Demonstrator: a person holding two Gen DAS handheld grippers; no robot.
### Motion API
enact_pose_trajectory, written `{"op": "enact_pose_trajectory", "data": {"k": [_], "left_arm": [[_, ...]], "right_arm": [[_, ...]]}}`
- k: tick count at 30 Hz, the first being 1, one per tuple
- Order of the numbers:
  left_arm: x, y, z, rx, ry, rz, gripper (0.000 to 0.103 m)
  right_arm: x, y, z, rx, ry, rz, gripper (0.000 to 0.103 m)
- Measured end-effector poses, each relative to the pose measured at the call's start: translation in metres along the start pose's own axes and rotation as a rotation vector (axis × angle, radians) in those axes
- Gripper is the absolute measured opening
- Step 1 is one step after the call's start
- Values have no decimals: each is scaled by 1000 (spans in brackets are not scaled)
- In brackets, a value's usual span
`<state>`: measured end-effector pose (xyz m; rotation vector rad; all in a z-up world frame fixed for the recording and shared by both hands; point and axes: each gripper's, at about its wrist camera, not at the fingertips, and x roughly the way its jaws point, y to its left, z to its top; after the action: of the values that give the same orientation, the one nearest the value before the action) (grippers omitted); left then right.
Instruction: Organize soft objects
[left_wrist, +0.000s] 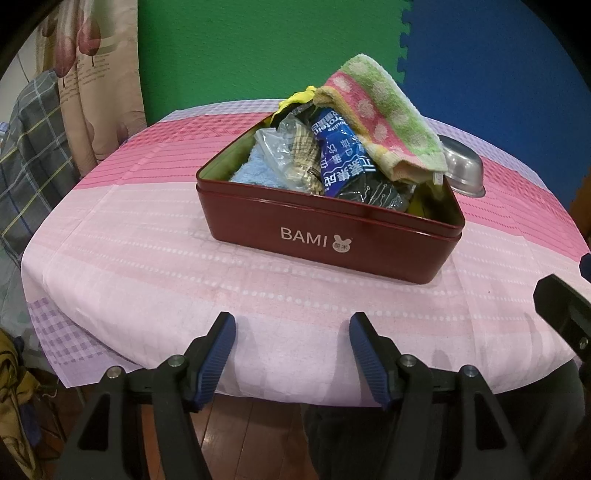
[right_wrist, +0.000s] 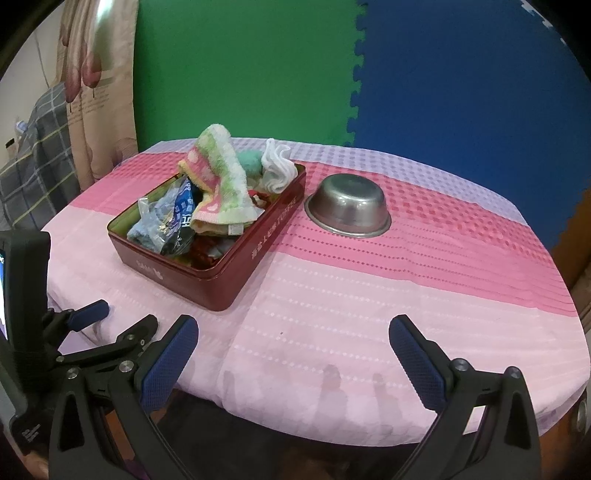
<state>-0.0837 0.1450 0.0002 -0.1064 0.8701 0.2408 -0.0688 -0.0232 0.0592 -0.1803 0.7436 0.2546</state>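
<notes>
Left gripper (left_wrist: 291, 325) nearest in its own view, hovering over the near edge of the table; jaws wide apart, nothing between them, blue pads facing each other over bare cloth. Last 2 log steps barely differ, so no live jaw motion to call. Right gripper (right_wrist: 293, 328) same pose at the near edge, jaws spread even wider, empty, only pink tablecloth (right_wrist: 332, 295) between the fingers. In the right wrist view the left gripper sits low at left, just beside the right one, with its camera body at the frame edge.

Beyond the claws: dark red tin (left_wrist: 325, 229) marked BAMI, open, no lid on it, standing on the tablecloth ahead of the left gripper and slightly to its right; clear gap between the fingertips and the tin's front wall. From the right gripper the tin lies ahead and to the left.

Tin is crammed with soft things. Near side: light blue cloth (left_wrist: 251, 171), clear plastic bag with checked fabric (left_wrist: 295, 155), blue printed pouch (left_wrist: 340, 158), black patterned piece under it. On top, the pink-and-green spotted towel (left_wrist: 384, 114) is heaped above the rim, 1 corner drooping over the right side. Far end: teal fuzzy item (right_wrist: 248, 161) and white cloth (right_wrist: 277, 166).

Farther right, upside-down steel bowl (right_wrist: 347, 210), just beside the tin, not touching. Behind: green and blue foam mats.
</notes>
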Motion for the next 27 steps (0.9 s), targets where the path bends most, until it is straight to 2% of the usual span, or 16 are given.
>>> {"op": "enact_pose_trajectory", "data": {"k": [27], "left_arm": [[0, 2, 0, 0, 0, -5, 66]], "right_arm": [[1, 6, -2, -11, 17, 30, 102]]}}
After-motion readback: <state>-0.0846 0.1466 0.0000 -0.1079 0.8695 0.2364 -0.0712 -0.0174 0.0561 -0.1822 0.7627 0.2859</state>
